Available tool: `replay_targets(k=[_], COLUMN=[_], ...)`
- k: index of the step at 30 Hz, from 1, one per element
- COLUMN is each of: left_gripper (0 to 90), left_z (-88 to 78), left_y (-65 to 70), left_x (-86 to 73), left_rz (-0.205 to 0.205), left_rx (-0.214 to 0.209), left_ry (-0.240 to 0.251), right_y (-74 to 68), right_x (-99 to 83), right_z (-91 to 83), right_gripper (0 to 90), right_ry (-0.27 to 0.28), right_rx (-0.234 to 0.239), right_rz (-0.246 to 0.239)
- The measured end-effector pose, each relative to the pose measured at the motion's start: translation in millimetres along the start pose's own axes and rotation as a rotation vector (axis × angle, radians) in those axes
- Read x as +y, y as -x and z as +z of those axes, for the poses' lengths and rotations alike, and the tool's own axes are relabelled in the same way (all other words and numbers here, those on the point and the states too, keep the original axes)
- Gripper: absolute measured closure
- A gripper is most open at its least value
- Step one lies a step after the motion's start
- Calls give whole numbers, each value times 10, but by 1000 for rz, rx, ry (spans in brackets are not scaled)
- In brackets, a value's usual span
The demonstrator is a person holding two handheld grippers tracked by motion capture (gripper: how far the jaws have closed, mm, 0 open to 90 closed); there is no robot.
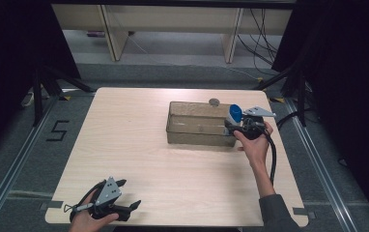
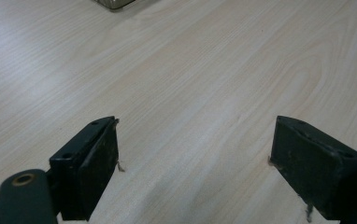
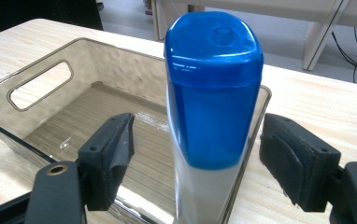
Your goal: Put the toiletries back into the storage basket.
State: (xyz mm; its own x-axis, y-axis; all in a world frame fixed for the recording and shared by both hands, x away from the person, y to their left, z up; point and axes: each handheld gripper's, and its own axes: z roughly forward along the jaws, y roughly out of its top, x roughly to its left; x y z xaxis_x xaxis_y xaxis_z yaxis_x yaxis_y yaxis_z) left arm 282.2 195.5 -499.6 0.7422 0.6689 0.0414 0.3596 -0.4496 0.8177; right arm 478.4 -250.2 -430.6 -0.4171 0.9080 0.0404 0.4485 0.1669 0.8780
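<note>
Nearest the camera, at the near left of the desk (image 1: pixel 139 159), the left tongs (image 2: pixel 195 158) rest in a hand with their jaws wide and nothing between them, just bare wood. They look to have no part in the work right now.

Farther off and to the right sits a see-through bin (image 1: pixel 197 126). It looks empty inside.

At the bin's right end stand the right tongs (image 3: pixel 195 161). A white bottle with a blue cap (image 3: pixel 211 93) stands upright between their jaws, right at the bin's wall, but the pads do not touch it; there is a gap on each side. Whether the bottle stands inside the bin or just beside it is hard to tell. So the job looks either almost done or just starting.
</note>
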Motion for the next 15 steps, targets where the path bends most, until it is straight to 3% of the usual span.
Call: replay_targets(k=[1, 2, 3, 5, 6, 8, 10, 11, 13, 15], left_gripper=[149, 149, 149, 148, 149, 149, 149, 149, 149, 149], left_z=[-1, -12, 0, -1, -2, -1, -5, -6, 2, 1], left_y=[-1, -14, -1, 0, -1, 2, 3, 3, 0, 1], left_x=[0, 2, 0, 0, 0, 1, 2, 2, 0, 0], left_rz=[2, 20, 1, 2, 4, 0, -1, -1, 0, 0], left_rx=[0, 1, 1, 0, -1, 5, 6, 6, 5, 4], left_ry=[-1, -16, -1, -1, -2, 3, 1, 0, 7, 7], right_y=[16, 12, -5, -2, 32, 11, 28, 51, 28, 53], right_x=[3, 3, -2, -7, -9, -18, -20, -18, -24, -17], right_z=[-4, -11, -11, -19, -19, -33, -50, -57, -78, -103], right_gripper=[271, 270, 270, 268, 267, 264, 263, 263, 263, 262], right_ry=[1, -2, 0, -3, 8, 4, 3, 11, 11, 15], right_rx=[-6, -4, -4, -10, -13, -11, -19, -23, -19, -29], right_rz=[-21, -11, 12, 17, -24, 22, 17, -11, 24, -10])
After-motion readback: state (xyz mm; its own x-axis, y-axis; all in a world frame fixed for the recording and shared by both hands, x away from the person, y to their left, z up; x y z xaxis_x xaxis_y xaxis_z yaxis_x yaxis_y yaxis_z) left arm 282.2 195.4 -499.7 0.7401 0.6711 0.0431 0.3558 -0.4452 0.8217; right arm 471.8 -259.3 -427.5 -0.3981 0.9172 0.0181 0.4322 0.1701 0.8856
